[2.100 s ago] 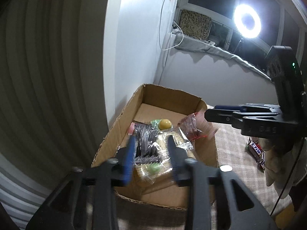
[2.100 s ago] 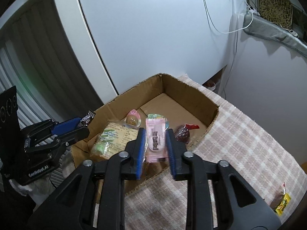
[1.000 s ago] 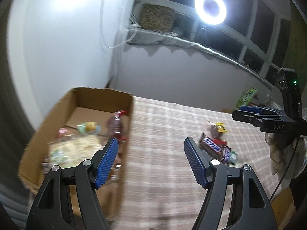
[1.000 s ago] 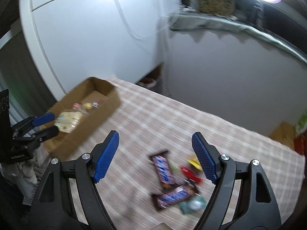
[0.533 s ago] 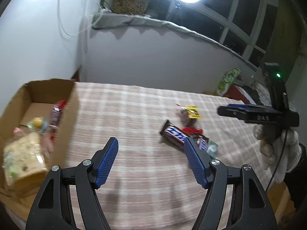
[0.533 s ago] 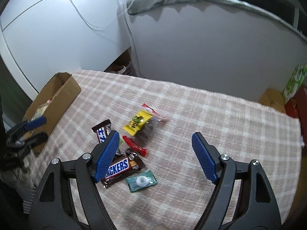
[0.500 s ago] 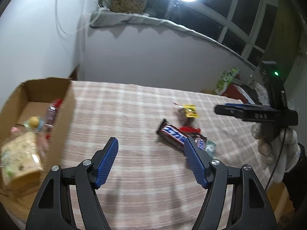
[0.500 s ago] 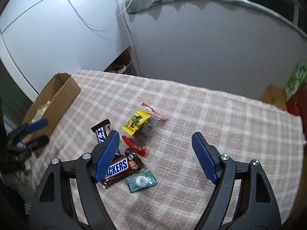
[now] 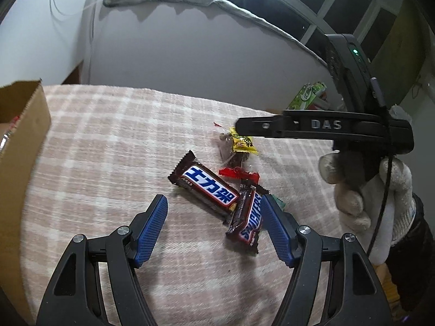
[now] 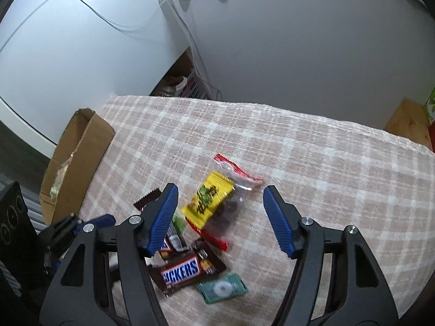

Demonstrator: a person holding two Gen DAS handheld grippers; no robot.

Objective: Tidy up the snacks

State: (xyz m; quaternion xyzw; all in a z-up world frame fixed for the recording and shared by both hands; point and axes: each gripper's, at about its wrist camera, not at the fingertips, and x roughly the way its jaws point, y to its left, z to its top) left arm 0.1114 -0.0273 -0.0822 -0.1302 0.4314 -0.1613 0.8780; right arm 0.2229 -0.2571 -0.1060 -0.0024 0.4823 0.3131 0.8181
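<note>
A small pile of snacks lies on the checked tablecloth (image 9: 108, 146): a Snickers bar with blue lettering (image 9: 206, 186), a second Snickers bar (image 9: 248, 220) (image 10: 187, 270), a yellow packet (image 10: 209, 198) (image 9: 242, 142), a clear bag with a red seal (image 10: 236, 172), a red wrapper (image 9: 236, 174) and a green candy (image 10: 223, 288). My left gripper (image 9: 214, 231) is open, low over the two bars. My right gripper (image 10: 220, 214) is open above the yellow packet. Both are empty.
The cardboard box (image 10: 78, 160) with snacks in it stands at the table's left end; it also shows in the left wrist view (image 9: 21, 146). A white wall and hanging cables lie behind. A wooden stool (image 10: 407, 121) stands past the table's far right edge.
Both grippers let go of their snacks in the box, opened, swung right across the table and came down close over the snack pile.
</note>
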